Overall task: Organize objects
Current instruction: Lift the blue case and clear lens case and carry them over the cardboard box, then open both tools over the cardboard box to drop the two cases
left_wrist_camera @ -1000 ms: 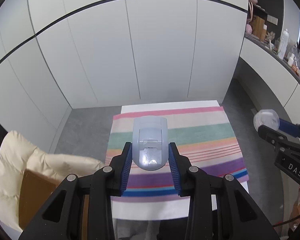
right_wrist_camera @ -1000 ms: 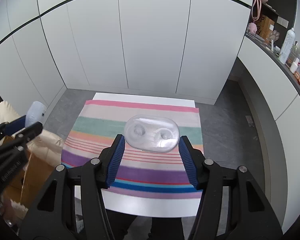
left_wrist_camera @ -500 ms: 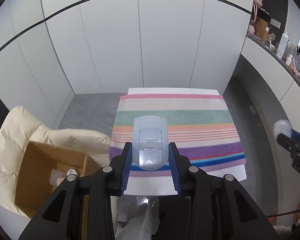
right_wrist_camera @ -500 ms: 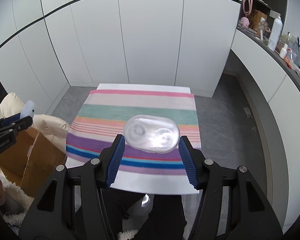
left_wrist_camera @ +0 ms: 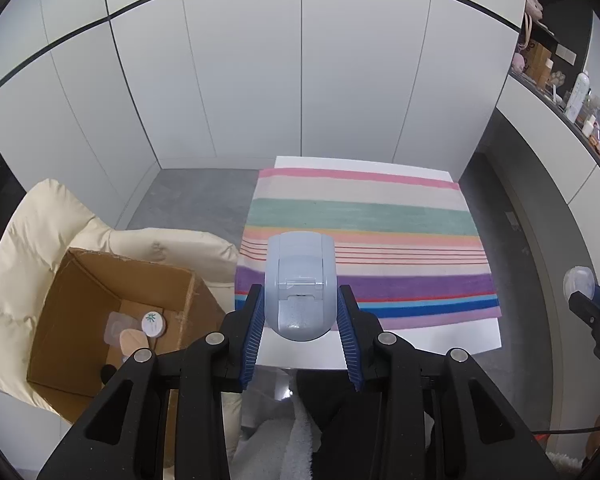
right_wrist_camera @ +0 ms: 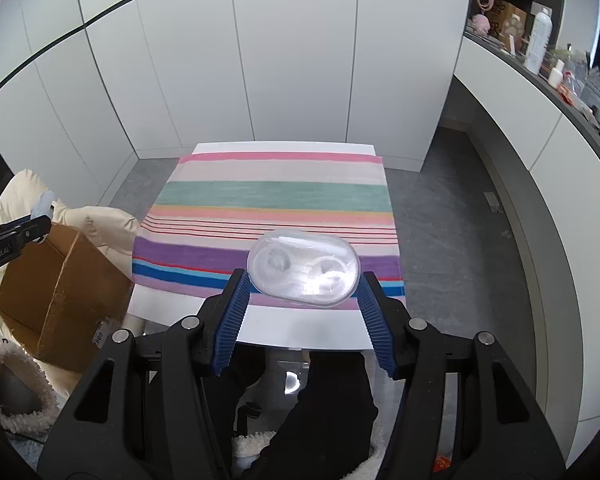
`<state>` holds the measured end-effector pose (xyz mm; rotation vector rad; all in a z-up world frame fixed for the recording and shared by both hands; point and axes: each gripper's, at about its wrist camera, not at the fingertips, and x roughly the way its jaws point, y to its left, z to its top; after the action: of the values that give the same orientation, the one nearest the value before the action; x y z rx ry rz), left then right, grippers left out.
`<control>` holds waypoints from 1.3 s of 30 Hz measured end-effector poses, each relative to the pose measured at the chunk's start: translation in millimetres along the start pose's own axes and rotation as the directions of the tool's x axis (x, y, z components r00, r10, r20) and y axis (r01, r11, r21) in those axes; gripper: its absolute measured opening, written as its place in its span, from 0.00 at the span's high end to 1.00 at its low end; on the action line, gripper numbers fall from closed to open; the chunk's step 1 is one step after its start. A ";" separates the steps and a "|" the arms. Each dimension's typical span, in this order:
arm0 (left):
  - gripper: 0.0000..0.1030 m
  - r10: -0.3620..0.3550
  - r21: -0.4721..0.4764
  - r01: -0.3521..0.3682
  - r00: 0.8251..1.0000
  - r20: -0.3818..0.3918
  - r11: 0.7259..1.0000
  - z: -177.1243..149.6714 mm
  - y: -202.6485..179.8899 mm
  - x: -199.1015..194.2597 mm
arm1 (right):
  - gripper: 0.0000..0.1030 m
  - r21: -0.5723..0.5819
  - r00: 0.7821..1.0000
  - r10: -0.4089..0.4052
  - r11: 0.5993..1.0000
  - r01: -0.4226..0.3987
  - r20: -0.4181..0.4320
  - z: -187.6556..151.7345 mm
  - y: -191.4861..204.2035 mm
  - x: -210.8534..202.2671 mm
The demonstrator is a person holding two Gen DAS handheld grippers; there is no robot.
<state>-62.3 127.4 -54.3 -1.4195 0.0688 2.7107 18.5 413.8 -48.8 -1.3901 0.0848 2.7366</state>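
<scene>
The left gripper [left_wrist_camera: 300,320] clamps a grey case [left_wrist_camera: 299,286] at frame centre; the right gripper [right_wrist_camera: 302,292] pinches a clear case [right_wrist_camera: 303,272], both lifted, probably bound for the box [left_wrist_camera: 100,320] lower left.

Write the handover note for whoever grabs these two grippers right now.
Left gripper: shut on the pale blue case, held in the air near the cardboard box.
Right gripper: shut on the clear oval case, above the near edge of the striped cloth.
Done: a few small items already lie in the box; nothing else shows on the cloth.
Left: probably put both cases in the box, which sits on the cream cushion.
</scene>
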 end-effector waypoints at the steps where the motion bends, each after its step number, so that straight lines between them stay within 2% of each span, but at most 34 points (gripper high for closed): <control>1: 0.65 0.001 -0.002 -0.001 1.000 0.001 1.000 -0.2 3.0 0.2 | 0.43 -0.005 1.000 0.000 1.000 0.000 -0.002 1.4 3.7 1.8; 6: 0.65 0.022 -0.029 -0.022 1.000 0.004 0.999 -1.1 26.8 1.9 | 0.43 -0.044 1.000 0.015 0.999 -0.016 -0.014 8.8 27.5 9.9; 12: 0.65 0.074 -0.116 -0.075 0.997 -0.010 0.990 -8.2 80.6 4.8 | 0.43 -0.120 0.998 0.059 0.991 -0.061 -0.024 19.0 74.3 18.4; 19: 0.65 0.176 -0.236 -0.178 0.984 -0.030 0.955 -36.0 163.6 -0.3 | 0.43 -0.249 0.988 0.149 0.956 -0.155 -0.044 23.9 158.3 28.9; 25: 0.65 0.244 -0.329 -0.255 0.967 -0.075 0.909 -67.9 226.1 -6.9 | 0.43 -0.367 0.966 0.241 0.893 -0.260 -0.097 16.8 249.8 41.3; 31: 0.65 0.284 -0.421 -0.304 0.952 -0.113 0.854 -97.6 283.5 -21.7 | 0.43 -0.475 0.932 0.323 0.802 -0.362 -0.164 0.7 342.3 43.7; 34: 0.65 0.288 -0.439 -0.312 0.950 -0.121 0.843 -104.1 295.7 -24.3 | 0.43 -0.522 0.916 0.351 0.754 -0.399 -0.194 -11.5 381.8 41.4; 39: 0.65 0.282 -0.447 -0.307 0.951 -0.122 0.840 -105.5 305.1 -22.1 | 0.43 -0.570 0.899 0.371 0.697 -0.435 -0.231 -29.0 424.6 40.6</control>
<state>8.4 -185.6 -95.5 -1.7228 -0.4227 3.0866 -19.5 -9.9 -91.6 -1.8452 -0.6355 3.2264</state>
